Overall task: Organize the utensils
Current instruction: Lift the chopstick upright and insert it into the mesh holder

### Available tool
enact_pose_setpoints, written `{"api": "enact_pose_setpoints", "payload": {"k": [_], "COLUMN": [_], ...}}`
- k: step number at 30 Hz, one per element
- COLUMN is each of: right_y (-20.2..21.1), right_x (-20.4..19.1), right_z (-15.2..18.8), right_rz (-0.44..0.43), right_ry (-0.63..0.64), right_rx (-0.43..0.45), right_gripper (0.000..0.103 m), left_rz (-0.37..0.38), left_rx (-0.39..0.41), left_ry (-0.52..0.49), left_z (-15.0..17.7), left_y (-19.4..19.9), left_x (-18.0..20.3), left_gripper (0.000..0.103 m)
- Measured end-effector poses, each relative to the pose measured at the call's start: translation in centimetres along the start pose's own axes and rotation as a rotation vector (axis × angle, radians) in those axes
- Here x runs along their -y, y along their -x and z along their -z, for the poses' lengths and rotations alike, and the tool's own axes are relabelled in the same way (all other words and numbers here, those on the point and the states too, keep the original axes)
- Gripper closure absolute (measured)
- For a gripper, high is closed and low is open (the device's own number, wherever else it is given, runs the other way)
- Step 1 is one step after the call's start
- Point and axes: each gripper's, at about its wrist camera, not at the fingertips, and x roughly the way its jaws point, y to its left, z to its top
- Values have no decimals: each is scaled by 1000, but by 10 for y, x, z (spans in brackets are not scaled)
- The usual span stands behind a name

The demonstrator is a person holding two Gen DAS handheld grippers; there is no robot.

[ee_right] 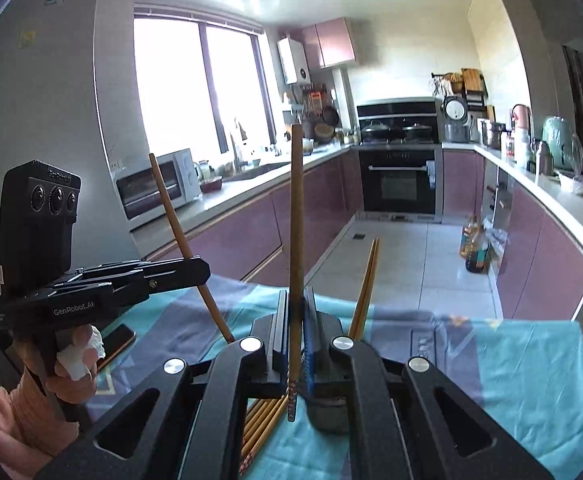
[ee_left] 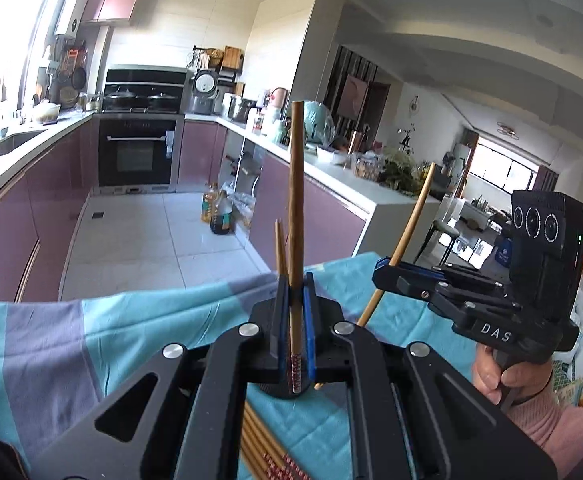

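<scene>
wooden chopstick (ee_left: pixel 296 216) stands upright at frame centre, clamped in my left gripper (ee_left: pixel 294 300). my right gripper (ee_right: pixel 295 312) pinches another chopstick (ee_right: pixel 296 220) the same way. more chopsticks (ee_right: pixel 261 424) lie loose on the teal cloth (ee_left: pixel 131 320) low in frame. beyond the cloth's far edge, open tiled floor (ee_left: pixel 139 232) runs between the purple cabinets (ee_left: pixel 23 216).
</scene>
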Motion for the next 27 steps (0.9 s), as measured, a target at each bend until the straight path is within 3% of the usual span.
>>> {"api": "enact_pose_setpoints", "payload": {"k": [6,11,27], "right_y": [-6,-21,-80], "right_x": [8,13,29], "right_z": [-12,-11,22], "right_rz": [31,66,90], "right_ry": [3,6,-21], "right_rx": [25,2,-250], "right_gripper": [97,97,97], "left_rz": [-14,-41,-48], "left_rx": [19,-17,-243], "left_ry": [-41,-67,-73], "left_z": [-17,-16,23], "left_y": [-14,-35,-101], "left_x": [14,23,-2], "left_gripper": [96,96,96]}}
